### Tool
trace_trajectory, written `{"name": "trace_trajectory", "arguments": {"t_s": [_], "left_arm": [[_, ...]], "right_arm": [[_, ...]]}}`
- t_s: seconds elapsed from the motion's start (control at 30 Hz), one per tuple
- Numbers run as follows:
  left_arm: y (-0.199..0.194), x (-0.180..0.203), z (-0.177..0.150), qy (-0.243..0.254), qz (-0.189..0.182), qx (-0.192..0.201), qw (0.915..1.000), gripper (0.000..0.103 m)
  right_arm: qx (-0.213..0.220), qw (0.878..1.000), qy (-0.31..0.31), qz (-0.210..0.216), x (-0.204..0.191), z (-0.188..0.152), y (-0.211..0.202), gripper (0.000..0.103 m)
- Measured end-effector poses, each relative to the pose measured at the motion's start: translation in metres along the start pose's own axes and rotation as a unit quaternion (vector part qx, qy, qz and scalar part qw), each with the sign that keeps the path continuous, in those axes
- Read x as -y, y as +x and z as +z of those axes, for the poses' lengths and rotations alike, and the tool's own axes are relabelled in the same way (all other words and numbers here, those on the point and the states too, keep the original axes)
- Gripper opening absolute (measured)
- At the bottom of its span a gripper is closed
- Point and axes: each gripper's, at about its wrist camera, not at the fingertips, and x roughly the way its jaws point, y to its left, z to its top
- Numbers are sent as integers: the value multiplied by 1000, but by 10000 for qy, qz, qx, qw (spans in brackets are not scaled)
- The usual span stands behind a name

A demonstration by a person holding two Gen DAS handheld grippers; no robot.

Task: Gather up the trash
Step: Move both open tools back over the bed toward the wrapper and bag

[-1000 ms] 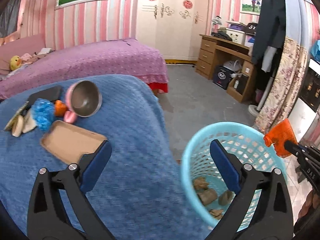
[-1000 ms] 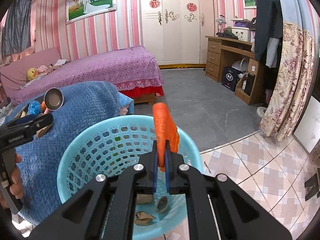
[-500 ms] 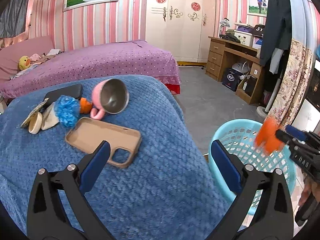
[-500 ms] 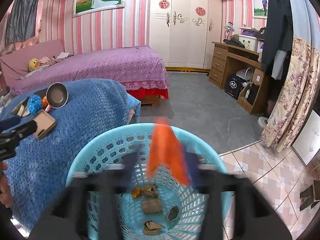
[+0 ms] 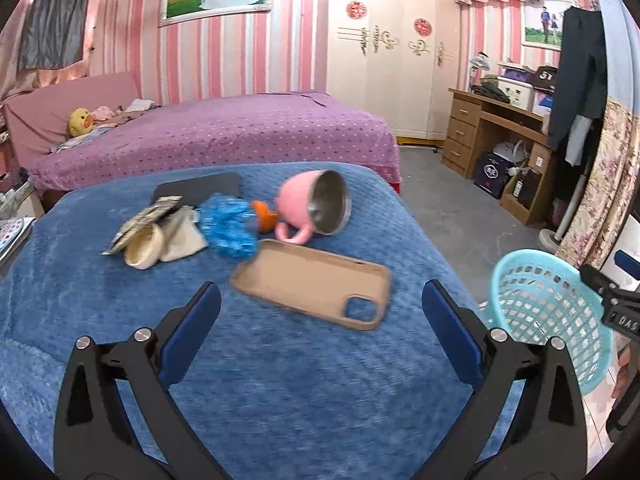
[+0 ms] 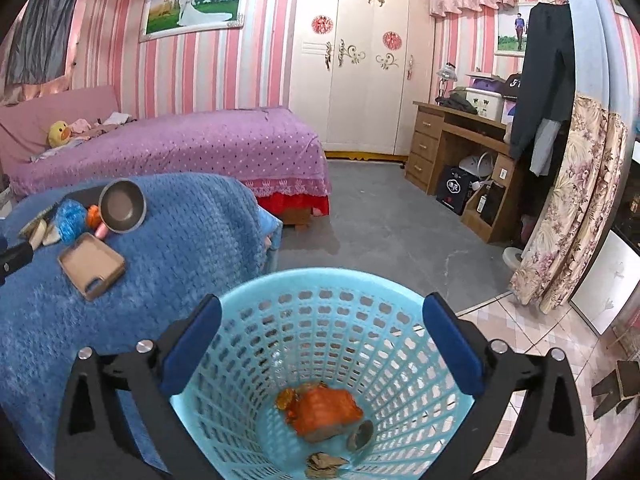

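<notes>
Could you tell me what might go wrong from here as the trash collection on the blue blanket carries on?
The left gripper, open, faces a tight cluster: the blue crumpled wad touches the tan phone case and lies beside the tipped pink mug, so a grab could catch a non-trash item. The light blue basket stands off the blanket's edge, so a drop could miss it.

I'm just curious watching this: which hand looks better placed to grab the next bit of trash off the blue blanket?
The left gripper: it hangs open over the blanket, facing the blue wrapper. The right gripper is over the basket.
</notes>
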Motion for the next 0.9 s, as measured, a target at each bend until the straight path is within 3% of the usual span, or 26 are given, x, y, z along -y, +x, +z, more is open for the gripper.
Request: {"name": "trace_trajectory", "arguments": {"t_s": [0.57,0.9], "left_arm": [[-6,-110,-5,-293,655,20,9974,97],[1,-154,-11,-436,970,-9,9943,97]], "right_arm": [[101,9992,-85,379,-78,16,4,98],[79,9980,-67,626,-111,17,13,98]]}}
